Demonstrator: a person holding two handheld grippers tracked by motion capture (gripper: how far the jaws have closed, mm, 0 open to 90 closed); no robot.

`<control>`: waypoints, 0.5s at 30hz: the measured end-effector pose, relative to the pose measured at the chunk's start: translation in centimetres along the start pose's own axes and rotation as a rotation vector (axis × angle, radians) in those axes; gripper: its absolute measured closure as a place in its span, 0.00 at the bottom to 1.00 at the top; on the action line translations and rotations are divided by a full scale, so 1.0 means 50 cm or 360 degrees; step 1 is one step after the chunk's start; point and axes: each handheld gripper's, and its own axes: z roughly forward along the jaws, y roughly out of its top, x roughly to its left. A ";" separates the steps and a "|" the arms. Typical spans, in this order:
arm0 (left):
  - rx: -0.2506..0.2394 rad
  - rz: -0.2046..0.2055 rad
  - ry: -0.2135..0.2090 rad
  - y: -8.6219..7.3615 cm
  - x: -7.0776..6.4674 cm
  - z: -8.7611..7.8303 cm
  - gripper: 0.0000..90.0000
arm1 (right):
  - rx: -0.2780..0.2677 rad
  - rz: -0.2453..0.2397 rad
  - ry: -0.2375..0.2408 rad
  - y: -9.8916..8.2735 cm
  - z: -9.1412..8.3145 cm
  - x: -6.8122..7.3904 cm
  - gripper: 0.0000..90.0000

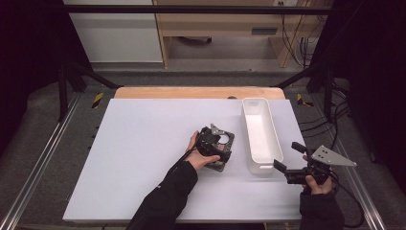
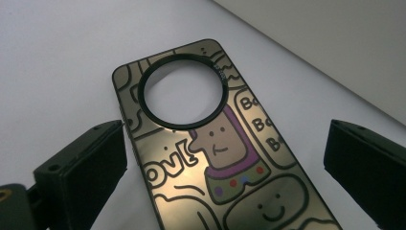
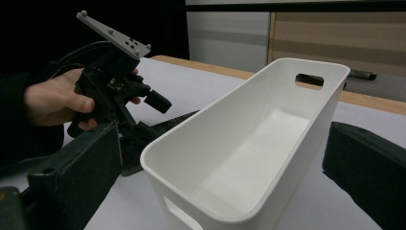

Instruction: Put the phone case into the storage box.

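A glossy phone case (image 2: 230,163) printed with cartoon figures, with a round black-rimmed camera hole, lies flat on the white table. My left gripper (image 2: 225,139) hovers right over it, open, one jaw on each side of the case and nothing clamped. In the high view this gripper (image 1: 218,146) covers most of the case (image 1: 229,139) at the table's centre. A long white bin (image 1: 261,132) lies to its right, empty. My right gripper (image 1: 288,156) stands open at the bin's near end; its jaws frame the bin (image 3: 268,91), and the left gripper (image 3: 151,115) shows beyond.
The white table sheet (image 1: 143,143) has wide free room at the left and front. A wooden table edge (image 1: 191,92) runs along the back. Black frame posts and cables stand beyond the table on both sides.
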 end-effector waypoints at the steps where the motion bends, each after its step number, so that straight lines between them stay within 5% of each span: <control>1: 0.0007 -0.0002 0.0005 0.000 0.001 0.003 0.00 | -0.0001 0.0001 -0.0001 0.000 0.000 0.000 0.00; 15: 0.0082 -0.0032 0.0073 0.002 -0.006 0.038 0.00 | -0.0008 0.0004 -0.0002 0.001 -0.002 -0.001 0.00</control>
